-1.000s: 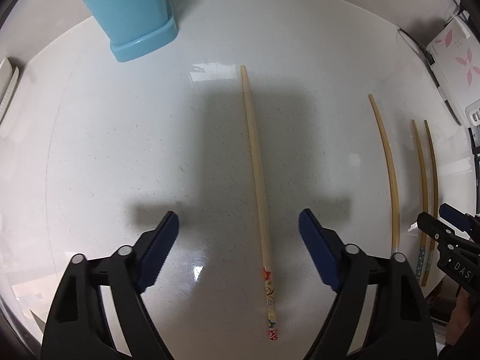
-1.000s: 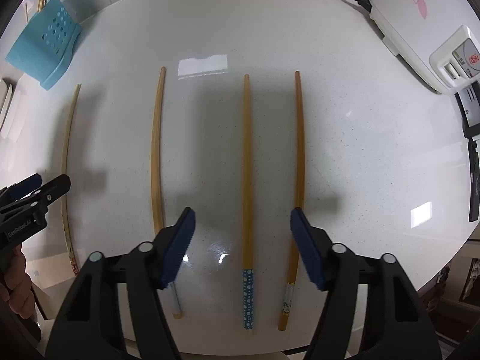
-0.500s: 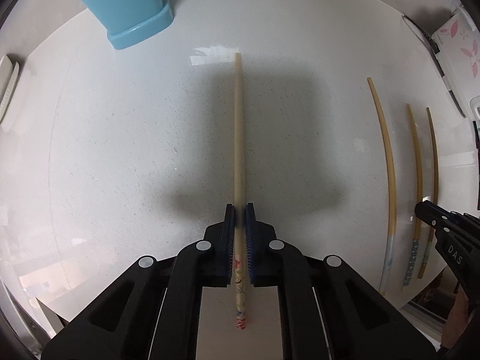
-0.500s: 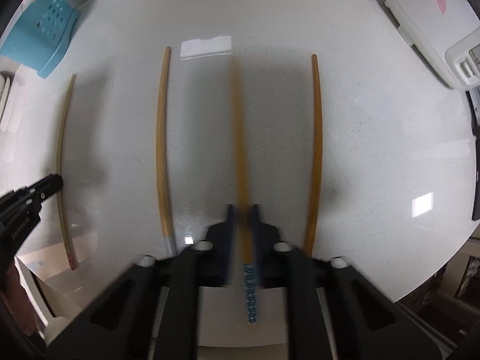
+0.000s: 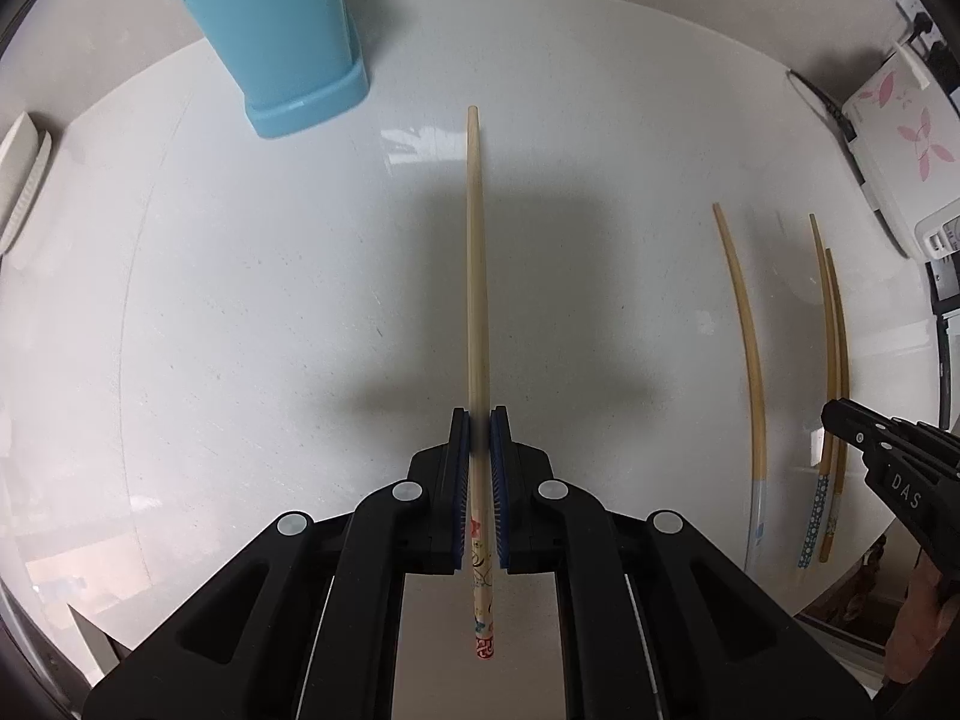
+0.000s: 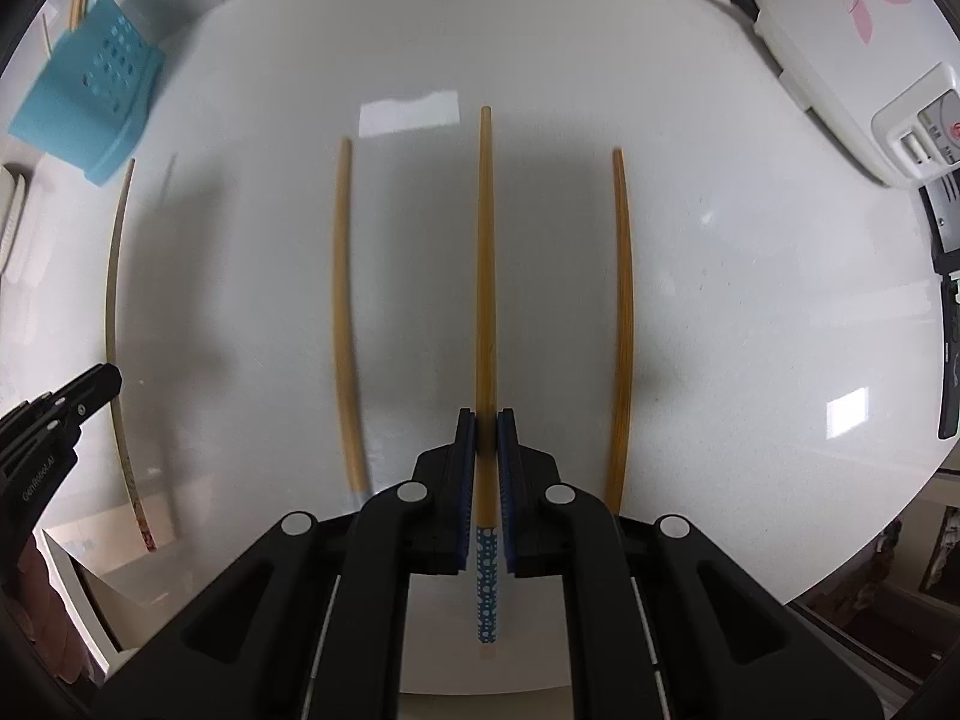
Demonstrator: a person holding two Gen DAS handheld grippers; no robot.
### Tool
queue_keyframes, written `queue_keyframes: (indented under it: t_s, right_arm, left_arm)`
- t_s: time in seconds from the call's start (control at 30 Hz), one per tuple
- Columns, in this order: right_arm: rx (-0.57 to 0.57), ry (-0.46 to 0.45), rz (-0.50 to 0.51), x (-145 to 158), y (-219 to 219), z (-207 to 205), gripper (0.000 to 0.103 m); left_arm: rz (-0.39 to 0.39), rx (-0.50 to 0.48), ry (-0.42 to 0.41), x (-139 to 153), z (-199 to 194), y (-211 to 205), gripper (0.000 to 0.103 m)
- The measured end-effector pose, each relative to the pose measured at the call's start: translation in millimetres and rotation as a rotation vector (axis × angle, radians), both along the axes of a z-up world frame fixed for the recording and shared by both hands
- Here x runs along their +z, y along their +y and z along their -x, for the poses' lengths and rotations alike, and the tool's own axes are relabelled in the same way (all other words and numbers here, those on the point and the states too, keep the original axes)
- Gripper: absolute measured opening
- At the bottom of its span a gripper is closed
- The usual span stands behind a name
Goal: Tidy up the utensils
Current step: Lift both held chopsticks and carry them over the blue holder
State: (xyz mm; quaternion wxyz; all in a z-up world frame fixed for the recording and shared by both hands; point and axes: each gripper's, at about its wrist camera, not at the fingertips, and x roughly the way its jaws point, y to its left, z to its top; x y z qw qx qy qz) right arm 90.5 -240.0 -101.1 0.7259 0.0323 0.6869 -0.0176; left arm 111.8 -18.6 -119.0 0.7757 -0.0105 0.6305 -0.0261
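My left gripper [image 5: 479, 429] is shut on a pale chopstick with a red patterned handle [image 5: 476, 276], held off the white table and pointing away. My right gripper [image 6: 487, 429] is shut on a chopstick with a blue dotted handle [image 6: 486, 276], also lifted. Two more chopsticks lie on the table either side of it: one to the left [image 6: 345, 312] and one to the right [image 6: 623, 324]. A blue utensil holder [image 5: 282, 36] stands at the far left; in the right wrist view [image 6: 90, 102] it holds a few sticks.
A white appliance with pink flowers [image 6: 852, 42] and its cable stand at the back right. A dark device [image 6: 948, 300] lies at the right edge. A white ribbed object [image 5: 24, 180] sits at the far left. The table's front edge is close below both grippers.
Both grippers were open over their chopsticks, then closed on them. Both chopsticks have since been raised off the table, and the views have pulled up and back.
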Motion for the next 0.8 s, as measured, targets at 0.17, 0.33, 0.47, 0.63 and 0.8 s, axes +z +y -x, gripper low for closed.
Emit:
queue_keyframes:
  t_s: [0.17, 0.33, 0.47, 0.63, 0.8]
  right_arm:
    - [0.000, -0.053, -0.018, 20.7, 8.0, -4.2, 0.007]
    - [0.021, -0.117, -0.027, 38.5, 14.3, -9.6, 0.007]
    - [0.033, -0.162, -0.040, 48.0, 23.9, -9.3, 0.007]
    - [0.066, -0.200, -0.048, 59.4, 31.3, -16.5, 0.007]
    - [0.053, -0.234, -0.077, 66.8, 43.3, -28.1, 0.007]
  left_arm:
    - [-0.002, -0.006, -0.054, 24.1, 11.4, -2.0, 0.006]
    - [-0.001, -0.009, -0.090, 41.3, 13.1, 3.3, 0.006]
    - [0.003, -0.008, -0.121, 49.7, 11.0, 18.9, 0.006]
    - [0.006, 0.004, -0.161, 63.4, 8.2, 29.7, 0.006]
    - [0.020, 0.023, -0.186, 72.2, 7.3, 36.9, 0.006]
